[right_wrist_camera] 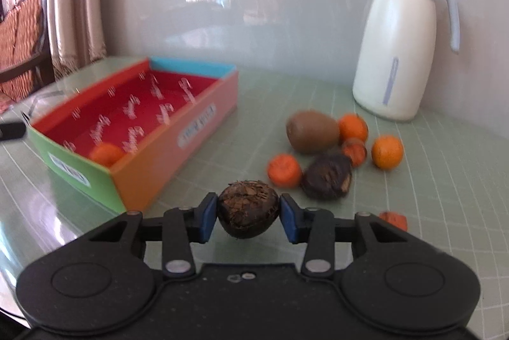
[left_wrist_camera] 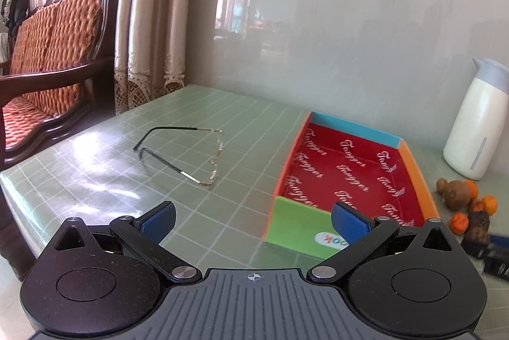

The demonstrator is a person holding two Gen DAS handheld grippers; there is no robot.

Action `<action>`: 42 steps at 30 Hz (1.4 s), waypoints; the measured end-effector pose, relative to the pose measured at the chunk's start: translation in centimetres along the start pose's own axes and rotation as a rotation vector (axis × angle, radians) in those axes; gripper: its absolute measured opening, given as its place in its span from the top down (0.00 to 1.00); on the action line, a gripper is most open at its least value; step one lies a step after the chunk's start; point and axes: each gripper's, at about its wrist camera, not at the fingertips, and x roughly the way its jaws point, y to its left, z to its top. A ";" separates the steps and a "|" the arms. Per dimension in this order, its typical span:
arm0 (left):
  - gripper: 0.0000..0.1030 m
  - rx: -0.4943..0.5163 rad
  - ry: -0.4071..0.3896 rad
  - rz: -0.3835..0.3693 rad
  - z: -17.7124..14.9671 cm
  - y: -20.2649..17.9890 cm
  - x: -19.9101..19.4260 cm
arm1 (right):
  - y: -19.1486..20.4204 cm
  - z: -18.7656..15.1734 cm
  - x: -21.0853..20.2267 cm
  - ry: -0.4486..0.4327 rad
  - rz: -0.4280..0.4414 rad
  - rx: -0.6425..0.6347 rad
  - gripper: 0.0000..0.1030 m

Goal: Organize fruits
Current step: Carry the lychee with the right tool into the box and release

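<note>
The right gripper (right_wrist_camera: 248,212) has its blue fingers (right_wrist_camera: 208,217) pressed on either side of a dark, rough-skinned round fruit (right_wrist_camera: 248,209), gripping it above the green gridded worktop (right_wrist_camera: 445,181). No earlier picture is at hand, so only the grip itself can be told.

To the left of it stands a shallow colourful box (right_wrist_camera: 178,162) with a red inside, orange long walls, a blue far end and a green near end. The word printed over and over on the red floor reads roughly "Tangger" in white script; the near green end carries a white label of which only "ook" is legible in the left wrist view. One small orange (right_wrist_camera: 106,154) lies in the box's near corner.

On the worktop right of the box lies the loose fruit: a kiwi (right_wrist_camera: 313,131), several more small oranges (right_wrist_camera: 387,151) and another dark fruit (right_wrist_camera: 327,176). Farther right stands a white jug with a grey lid (right_wrist_camera: 397,53).

The left gripper (left_wrist_camera: 253,220) hangs with its fingers (left_wrist_camera: 159,220) spread wide and nothing between them, just before the box's near end. A pair of glasses (left_wrist_camera: 197,155) lies on the worktop left of the box.
</note>
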 end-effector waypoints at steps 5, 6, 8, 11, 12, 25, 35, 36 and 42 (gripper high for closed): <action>0.00 -0.016 0.009 0.021 -0.1 1.5 0.1 | 1.5 2.3 0.0 -0.051 0.039 0.009 0.61; 0.00 -0.024 0.010 0.026 0.0 1.9 0.2 | 1.9 2.8 0.1 -0.059 0.048 0.010 0.61; 0.00 -0.041 0.013 0.031 0.0 2.5 0.3 | 2.9 3.8 0.3 -0.073 0.068 0.008 0.61; 0.00 -0.056 0.017 0.033 0.0 2.9 0.5 | 4.5 4.7 0.7 -0.086 0.099 -0.007 0.61; 0.00 -0.056 0.018 0.033 0.0 3.0 0.6 | 5.2 5.0 0.9 -0.085 0.110 -0.016 0.61; 0.00 -0.037 0.023 0.014 -0.2 2.1 0.6 | 5.7 4.3 0.9 -0.098 0.087 -0.063 0.57; 0.00 -0.008 0.022 0.007 -0.3 0.7 0.5 | -3.3 1.8 -2.9 -0.155 -0.034 0.084 0.45; 0.00 -0.004 0.022 0.006 -0.3 0.5 0.5 | -4.0 1.4 -3.1 -0.164 -0.047 0.104 0.41; 0.00 0.017 0.015 -0.013 -0.3 -1.2 0.3 | -8.4 0.5 -3.9 -0.162 -0.108 0.227 0.40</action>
